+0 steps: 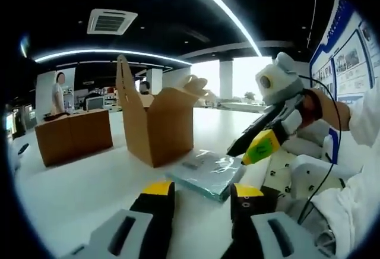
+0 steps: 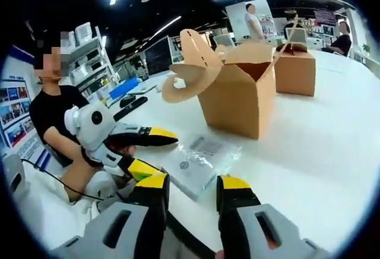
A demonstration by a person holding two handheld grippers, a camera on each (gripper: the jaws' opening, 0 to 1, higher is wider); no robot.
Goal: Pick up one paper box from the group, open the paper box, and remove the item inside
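Packet (image 1: 209, 171) beside opened box (image 1: 155, 123), seemingly untouched.

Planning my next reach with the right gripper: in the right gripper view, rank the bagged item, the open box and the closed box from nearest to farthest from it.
1. Bagged item, flat on the table just ahead of the right gripper.
2. Open box, standing behind the bag, flaps up.
3. Closed box, farther back, to the right.
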